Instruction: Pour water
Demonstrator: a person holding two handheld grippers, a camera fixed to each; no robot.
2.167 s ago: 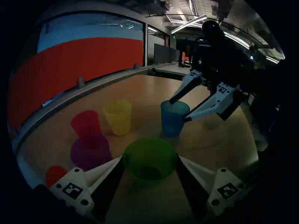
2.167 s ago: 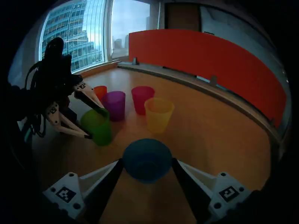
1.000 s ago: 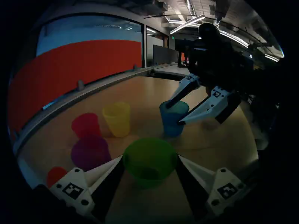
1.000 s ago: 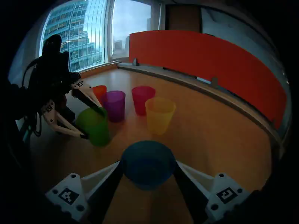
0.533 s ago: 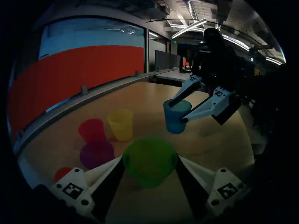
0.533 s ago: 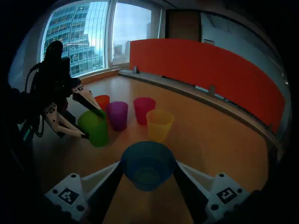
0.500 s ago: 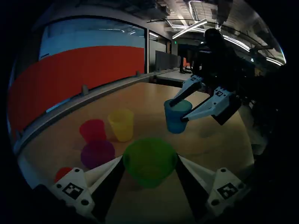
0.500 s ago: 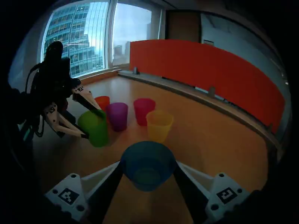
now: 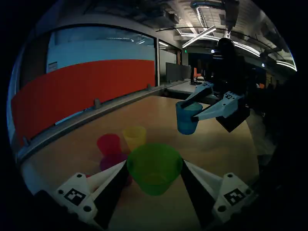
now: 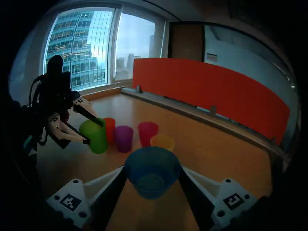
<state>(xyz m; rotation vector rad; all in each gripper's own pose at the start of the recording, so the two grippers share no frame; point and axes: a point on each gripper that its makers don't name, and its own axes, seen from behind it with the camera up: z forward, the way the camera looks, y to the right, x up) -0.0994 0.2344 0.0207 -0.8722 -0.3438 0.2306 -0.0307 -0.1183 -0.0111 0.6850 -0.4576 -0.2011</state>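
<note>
Above the wooden counter (image 10: 215, 154), the left gripper (image 9: 154, 165) holds its jaws clamped on a green cup (image 9: 154, 171), the right gripper (image 10: 153, 169) on a blue cup (image 10: 153, 175). Both cups look like light, thin, slippery plastic, best gripped mid-wall.

A translucent green plastic cup (image 9: 154, 167) stands upright, mouth up, clamped between the two fingers of the left gripper (image 9: 154, 164) and held in the air above the wooden table (image 9: 215, 146). A translucent blue plastic cup (image 10: 152, 171) of the same tapered shape, also upright, is gripped the same way by the right gripper (image 10: 152, 167), raised off the table and well apart from the green cup. Each cup seems to hold a little liquid at the bottom, though the dim light makes that uncertain.
</note>
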